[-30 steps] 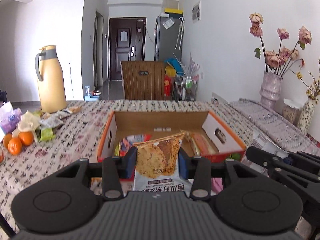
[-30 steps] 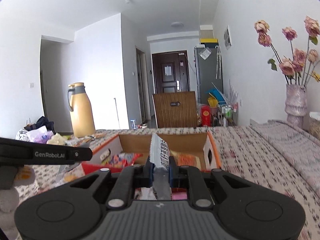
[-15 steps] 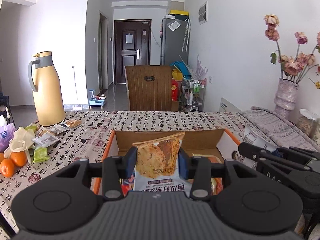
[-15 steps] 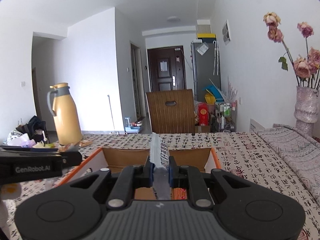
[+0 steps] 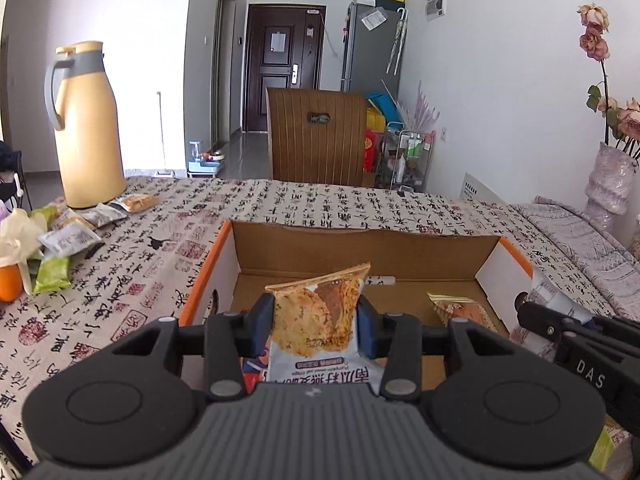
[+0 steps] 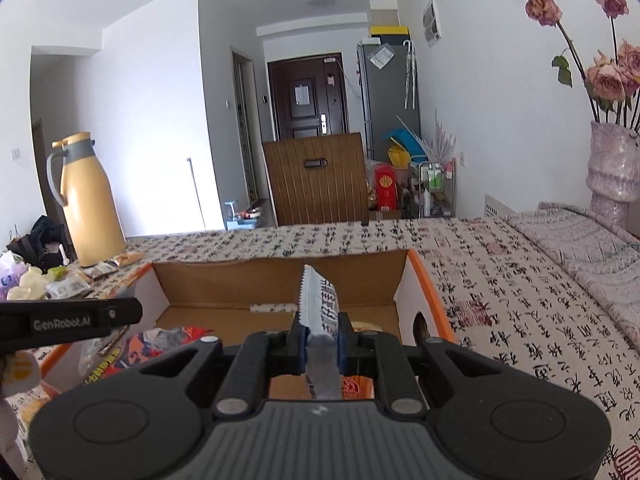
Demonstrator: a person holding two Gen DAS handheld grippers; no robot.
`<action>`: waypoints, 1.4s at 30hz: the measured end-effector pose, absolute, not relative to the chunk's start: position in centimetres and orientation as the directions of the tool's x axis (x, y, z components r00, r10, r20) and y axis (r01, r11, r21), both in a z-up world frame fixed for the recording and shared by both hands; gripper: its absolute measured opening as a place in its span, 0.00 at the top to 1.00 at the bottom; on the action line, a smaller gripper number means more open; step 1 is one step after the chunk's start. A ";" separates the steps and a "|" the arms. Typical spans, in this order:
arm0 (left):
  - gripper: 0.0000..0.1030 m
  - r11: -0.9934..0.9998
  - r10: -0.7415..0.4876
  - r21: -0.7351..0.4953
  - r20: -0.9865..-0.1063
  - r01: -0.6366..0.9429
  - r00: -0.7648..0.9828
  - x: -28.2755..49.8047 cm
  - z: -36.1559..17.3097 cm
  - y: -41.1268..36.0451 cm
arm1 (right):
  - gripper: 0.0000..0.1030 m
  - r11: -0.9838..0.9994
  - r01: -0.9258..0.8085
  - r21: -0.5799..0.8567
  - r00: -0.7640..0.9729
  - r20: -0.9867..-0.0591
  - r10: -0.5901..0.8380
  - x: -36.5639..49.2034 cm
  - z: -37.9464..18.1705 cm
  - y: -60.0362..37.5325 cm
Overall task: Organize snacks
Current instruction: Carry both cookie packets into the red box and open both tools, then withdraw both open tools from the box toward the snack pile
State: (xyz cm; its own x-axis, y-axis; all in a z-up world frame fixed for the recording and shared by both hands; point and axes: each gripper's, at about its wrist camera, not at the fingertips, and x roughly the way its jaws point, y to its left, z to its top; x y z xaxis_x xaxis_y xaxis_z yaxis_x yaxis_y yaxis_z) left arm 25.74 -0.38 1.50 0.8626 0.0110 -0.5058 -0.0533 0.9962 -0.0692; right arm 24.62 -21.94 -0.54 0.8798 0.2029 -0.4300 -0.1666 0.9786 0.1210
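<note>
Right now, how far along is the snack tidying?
Partly done: a few packets already lie in the orange-edged cardboard box. In hand: the left tongs grip an orange crisp packet, and the right tongs pinch a white wrapper. Left: loose packets beside the yellow thermos jug.

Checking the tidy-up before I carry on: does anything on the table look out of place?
Yes: several snack packets lie scattered loose beside the yellow thermos jug, outside the cardboard box.

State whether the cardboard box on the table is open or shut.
Open: the cardboard box has no lid over it, and snack packets lie visible on its floor.
</note>
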 end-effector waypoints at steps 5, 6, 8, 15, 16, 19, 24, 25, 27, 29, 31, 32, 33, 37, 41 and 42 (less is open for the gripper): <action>0.38 0.996 0.001 -0.081 -0.489 -0.047 0.872 25.3 1.5 -0.1 | 0.82 0.979 -0.164 0.123 0.865 -0.459 0.203 24.8 -1.0 -22.1; 0.19 0.995 0.013 -0.078 -0.485 -0.058 0.874 25.2 1.6 -0.2 | 0.79 0.980 -0.157 0.126 0.865 -0.462 0.198 24.8 -1.0 -22.2; 0.07 0.994 0.044 -0.072 -0.464 -0.088 0.885 24.9 1.8 -0.1 | 0.57 0.980 -0.146 0.138 0.864 -0.464 0.195 24.8 -1.0 -22.5; 0.00 0.990 0.065 -0.081 -0.457 -0.114 0.887 24.5 2.4 0.0 | 0.00 0.981 -0.119 0.151 0.885 -0.433 0.173 24.2 -0.4 -23.0; 0.00 0.990 0.066 -0.083 -0.455 -0.116 0.888 24.5 2.6 0.1 | 0.00 0.981 -0.119 0.152 0.885 -0.431 0.174 24.2 -0.4 -23.0; 0.00 0.989 0.074 -0.084 -0.447 -0.124 0.892 24.2 3.2 0.1 | 0.00 0.982 -0.117 0.152 0.887 -0.429 0.172 24.2 -0.1 -23.1; 0.00 0.988 0.087 -0.076 -0.430 -0.132 0.898 23.3 4.4 -0.1 | 0.00 0.982 -0.118 0.144 0.896 -0.411 0.168 23.7 1.0 -23.1; 0.00 0.988 0.088 -0.076 -0.427 -0.132 0.900 23.1 4.6 -0.1 | 0.00 0.983 -0.119 0.141 0.898 -0.408 0.167 23.5 1.2 -23.1; 0.00 0.988 0.092 -0.074 -0.421 -0.136 0.902 22.7 5.0 -0.1 | 0.00 0.983 -0.120 0.137 0.901 -0.401 0.166 23.1 1.7 -23.0; 0.00 0.988 0.097 -0.073 -0.415 -0.139 0.904 22.1 5.4 0.0 | 0.00 0.984 -0.124 0.131 0.904 -0.395 0.167 22.6 2.1 -23.0; 0.00 0.987 0.101 -0.072 -0.415 -0.144 0.904 21.6 5.6 0.2 | 0.00 0.984 -0.127 0.128 0.906 -0.388 0.168 21.9 2.6 -23.0; 0.00 0.987 0.102 -0.073 -0.416 -0.145 0.903 21.3 5.7 0.3 | 0.00 0.983 -0.129 0.128 0.907 -0.385 0.169 21.6 2.7 -23.0; 0.00 0.986 0.103 -0.074 -0.417 -0.146 0.903 21.0 5.8 0.4 | 0.00 0.983 -0.131 0.127 0.908 -0.382 0.170 21.3 2.9 -23.0; 0.00 0.986 0.107 -0.076 -0.415 -0.151 0.904 19.5 6.1 0.7 | 0.00 0.983 -0.137 0.124 0.912 -0.372 0.174 19.7 3.5 -23.2; 0.00 0.986 0.107 -0.071 -0.419 -0.150 0.902 17.6 6.0 1.0 | 0.00 0.982 -0.145 0.121 0.910 -0.373 0.180 17.8 3.7 -23.6; 0.00 0.986 0.108 -0.071 -0.422 -0.151 0.900 17.2 5.9 1.1 | 0.00 0.982 -0.146 0.119 0.909 -0.375 0.181 17.4 3.6 -23.7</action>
